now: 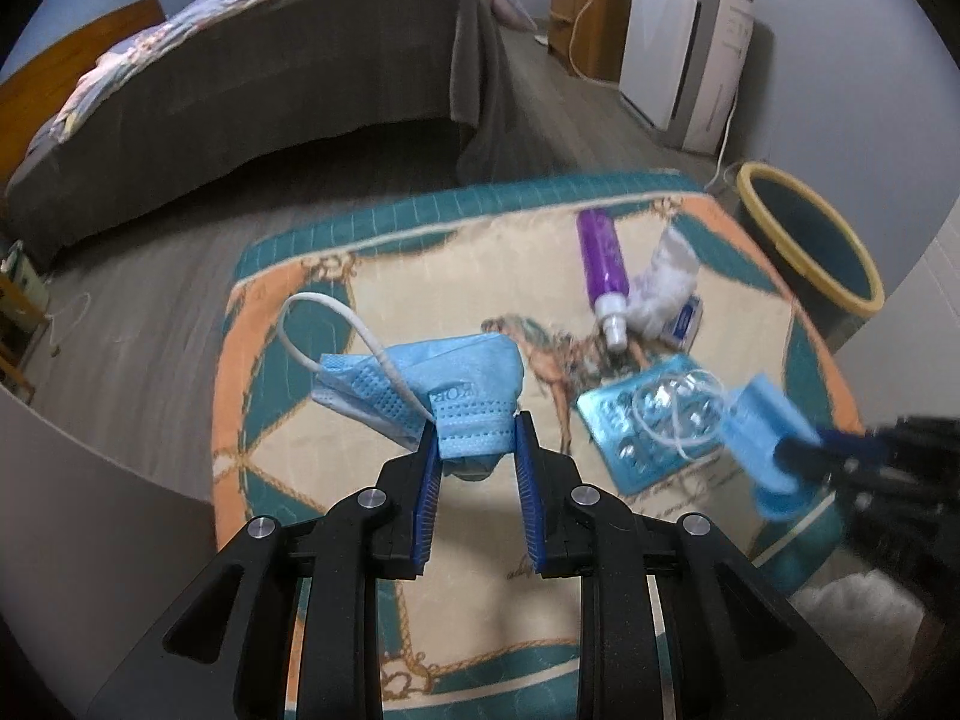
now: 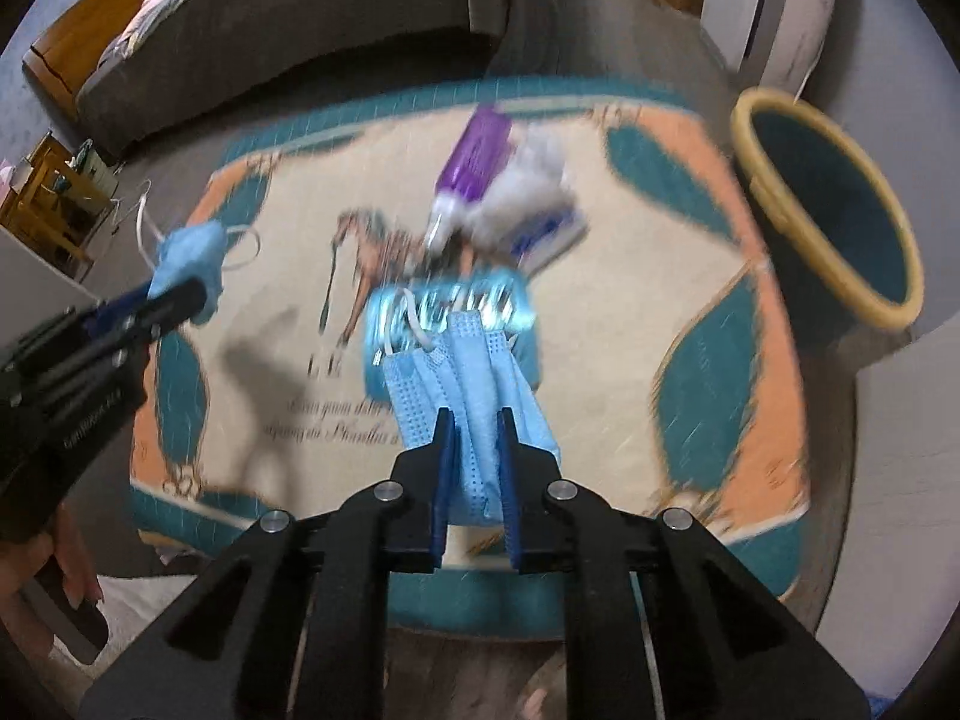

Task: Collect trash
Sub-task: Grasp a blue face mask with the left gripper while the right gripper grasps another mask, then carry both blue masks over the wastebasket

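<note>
My left gripper is shut on a crumpled blue face mask with a white ear loop, held above the patterned cloth. My right gripper is shut on a second blue face mask; that mask also shows in the left wrist view. Under it lies a blue blister pack, seen too in the right wrist view. A purple bottle, a white tissue wad and a small box lie further back. A teal bin with a yellow rim stands at the right.
The cloth covers a low table on a grey wood floor. A bed with a grey cover stands at the back left. A white appliance and a wooden cabinet stand at the back right. White walls flank both sides.
</note>
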{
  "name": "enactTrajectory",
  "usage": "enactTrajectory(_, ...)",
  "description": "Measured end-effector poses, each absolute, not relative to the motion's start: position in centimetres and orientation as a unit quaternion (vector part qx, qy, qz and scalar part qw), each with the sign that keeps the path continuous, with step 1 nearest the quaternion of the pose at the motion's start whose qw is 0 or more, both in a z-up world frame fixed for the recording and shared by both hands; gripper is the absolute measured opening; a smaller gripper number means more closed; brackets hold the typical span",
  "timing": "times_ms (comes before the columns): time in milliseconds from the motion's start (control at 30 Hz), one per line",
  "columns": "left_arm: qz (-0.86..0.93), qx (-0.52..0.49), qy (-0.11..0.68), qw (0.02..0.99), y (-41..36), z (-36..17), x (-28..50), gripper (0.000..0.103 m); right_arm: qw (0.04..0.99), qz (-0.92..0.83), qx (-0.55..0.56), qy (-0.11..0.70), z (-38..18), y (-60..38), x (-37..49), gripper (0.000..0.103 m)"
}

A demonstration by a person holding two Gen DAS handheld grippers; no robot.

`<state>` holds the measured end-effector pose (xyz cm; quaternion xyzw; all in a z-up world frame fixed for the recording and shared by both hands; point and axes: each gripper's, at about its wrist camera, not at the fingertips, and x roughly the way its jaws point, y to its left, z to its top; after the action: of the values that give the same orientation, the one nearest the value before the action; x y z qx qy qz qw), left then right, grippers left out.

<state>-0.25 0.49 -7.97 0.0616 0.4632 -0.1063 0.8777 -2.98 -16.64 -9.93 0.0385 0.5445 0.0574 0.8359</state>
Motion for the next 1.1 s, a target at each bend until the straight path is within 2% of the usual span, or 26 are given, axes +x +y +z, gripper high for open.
enactTrajectory(467,-0.144,0.129,0.37,0.909,-3.4,1.7,2.8,0.025,0.892,0.042,0.052,0.447,0.2,-22.5,3.3,0.013)
enactTrajectory(700,-0.152,0.136,0.353,0.913,-5.3,3.0,5.6,0.025,0.892,0.019,0.092,0.441,-0.2,-26.8,5.6,0.013)
enactTrajectory(1100,-0.191,0.11,0.375,0.9,-9.5,-0.2,8.5,0.025,0.89,-0.003,0.081,0.448,-2.6,-31.0,7.4,0.013)
